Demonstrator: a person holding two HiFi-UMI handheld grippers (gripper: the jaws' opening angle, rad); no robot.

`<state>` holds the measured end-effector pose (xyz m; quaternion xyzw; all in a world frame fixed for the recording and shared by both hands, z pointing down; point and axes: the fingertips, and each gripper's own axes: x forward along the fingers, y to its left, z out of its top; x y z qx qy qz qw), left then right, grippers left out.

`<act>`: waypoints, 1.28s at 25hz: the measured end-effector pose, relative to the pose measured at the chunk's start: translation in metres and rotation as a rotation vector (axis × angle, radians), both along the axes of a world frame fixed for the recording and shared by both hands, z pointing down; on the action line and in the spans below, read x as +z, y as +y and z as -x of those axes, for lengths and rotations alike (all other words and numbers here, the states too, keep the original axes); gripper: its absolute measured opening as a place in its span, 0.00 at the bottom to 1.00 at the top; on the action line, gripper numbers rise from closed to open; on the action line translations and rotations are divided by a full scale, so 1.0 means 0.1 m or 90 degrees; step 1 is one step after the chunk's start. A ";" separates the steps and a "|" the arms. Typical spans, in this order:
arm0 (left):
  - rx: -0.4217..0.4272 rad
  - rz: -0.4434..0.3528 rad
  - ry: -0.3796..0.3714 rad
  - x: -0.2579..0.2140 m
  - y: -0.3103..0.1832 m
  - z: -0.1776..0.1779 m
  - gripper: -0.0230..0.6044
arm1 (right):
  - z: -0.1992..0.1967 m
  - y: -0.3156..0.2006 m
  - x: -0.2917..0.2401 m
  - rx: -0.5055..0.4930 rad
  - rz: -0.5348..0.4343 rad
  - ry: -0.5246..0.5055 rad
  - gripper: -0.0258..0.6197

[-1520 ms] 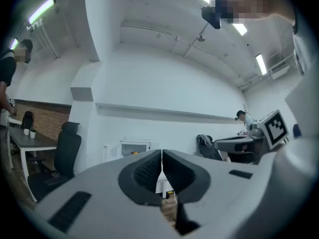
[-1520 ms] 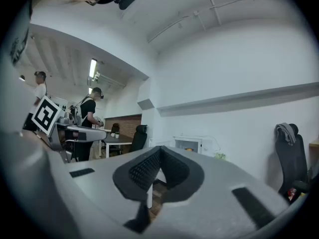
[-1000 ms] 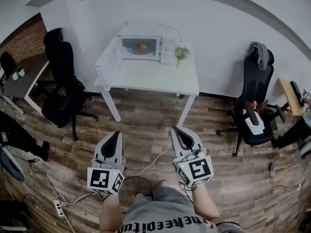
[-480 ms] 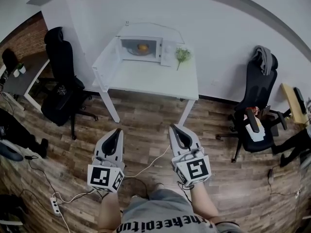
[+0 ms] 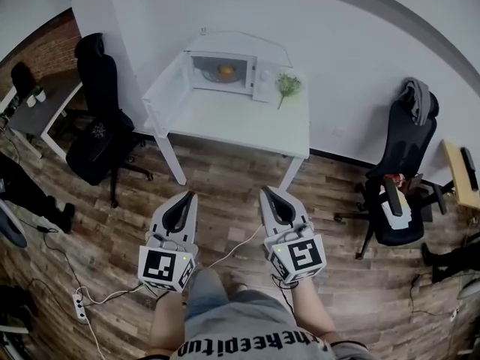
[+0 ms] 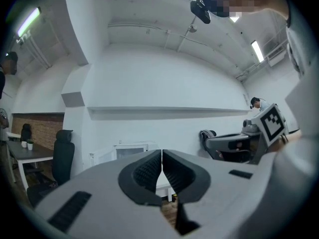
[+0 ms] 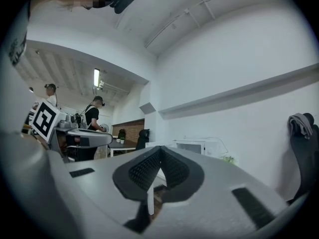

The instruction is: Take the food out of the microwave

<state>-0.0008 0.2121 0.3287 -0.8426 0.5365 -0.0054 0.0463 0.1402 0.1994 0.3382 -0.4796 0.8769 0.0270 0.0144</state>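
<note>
Head view: the left gripper [image 5: 187, 199] and the right gripper [image 5: 266, 195] sit side by side low in the frame, both pointing toward 12 o'clock over the wood floor [image 5: 225, 193]. Each has its jaws pressed together with nothing in them. The microwave [image 5: 259, 77] stands at the far edge of the white table [image 5: 240, 122], well apart from both tools. Its door [image 5: 166, 88] is swung out toward 9 o'clock. The food [image 5: 226, 70], a small orange item, sits inside the lit cavity. It lies at roughly 1 o'clock from the left tool and 11 o'clock from the right, so neither hand looks clearly nearer. With the door on the left side, the right tool likely has the freer line in. A green sprig [image 5: 288, 85] lies just beside the microwave at 3 o'clock. The food's shape and any long axis are too small to read.

Left gripper view: the ribbed pads [image 6: 148, 171] meet along a closed seam, empty. The microwave shows pale at about 10 o'clock above them, but the food cannot be made out.

Right gripper view: its pads [image 7: 143, 169] also meet, holding nothing. The microwave is at 2 o'clock beyond the tip. The cavity is too faint to show the food
</note>
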 end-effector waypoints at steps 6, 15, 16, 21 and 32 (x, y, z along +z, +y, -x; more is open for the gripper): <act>0.010 -0.001 0.005 -0.08 -0.29 -0.09 0.05 | -0.07 -0.24 0.04 0.013 0.005 -0.003 0.05; 0.035 -0.004 0.017 -0.03 -1.22 0.12 0.05 | 0.08 -1.09 0.09 0.052 0.013 -0.005 0.05; 0.040 -0.003 0.017 -0.02 -1.35 0.15 0.05 | 0.12 -1.21 0.10 0.056 0.016 -0.009 0.05; 0.067 -0.004 0.007 -0.04 -1.98 0.37 0.05 | 0.40 -1.83 0.05 0.073 0.022 -0.021 0.05; 0.109 0.006 0.006 -0.02 -3.05 0.95 0.05 | 1.01 -2.94 0.06 0.118 0.028 -0.031 0.05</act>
